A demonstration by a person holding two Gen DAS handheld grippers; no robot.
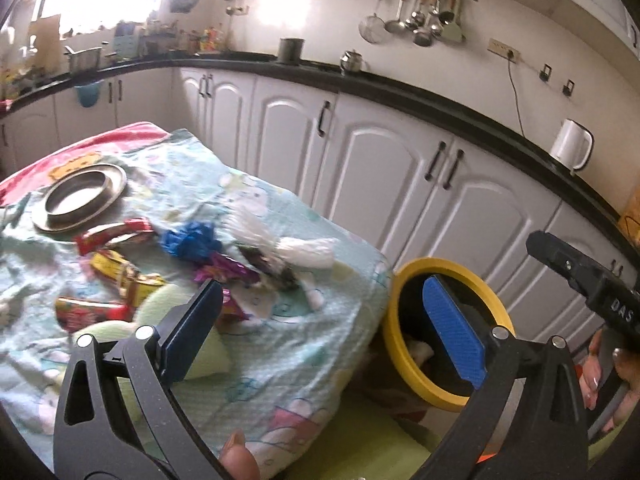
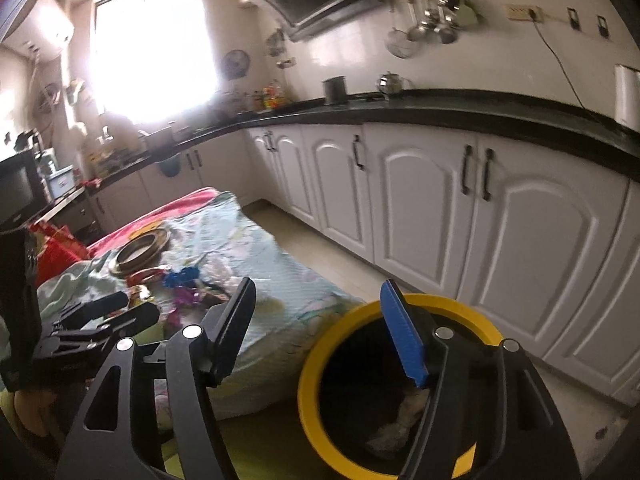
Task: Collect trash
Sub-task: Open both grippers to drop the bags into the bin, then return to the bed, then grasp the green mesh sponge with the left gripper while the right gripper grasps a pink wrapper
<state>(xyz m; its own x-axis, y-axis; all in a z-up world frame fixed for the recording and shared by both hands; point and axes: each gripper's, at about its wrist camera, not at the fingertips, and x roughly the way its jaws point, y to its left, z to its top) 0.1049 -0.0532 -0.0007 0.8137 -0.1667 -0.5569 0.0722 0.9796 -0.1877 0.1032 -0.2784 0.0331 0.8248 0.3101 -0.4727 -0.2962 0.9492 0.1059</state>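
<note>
The left gripper is spread wide with nothing between its flat, ribbed blue pads, held over the near right corner of the table. The table wears a soft, rumpled pale-green cloth printed with cartoon shapes, a pink edge showing at its far end.

The trash lies in a loose heap on the cloth, just beyond the left finger: crinkly red-and-yellow wrappers, a crumpled blue foil, a shiny purple foil and a white twisted tissue, mostly touching or overlapping. Further left sits a round, dull metal plate with a broad flat rim.

Right of the table, low beside its corner, stands a round bin with a thick, smooth yellow rim and dark inside. Pale crumpled scraps lie at its bottom.

The right gripper is likewise released and empty, its right pad over the bin's mouth and its left finger over the table edge.

Behind runs a curved row of white panelled cabinets under a glossy black counter, bearing a white kettle.
</note>
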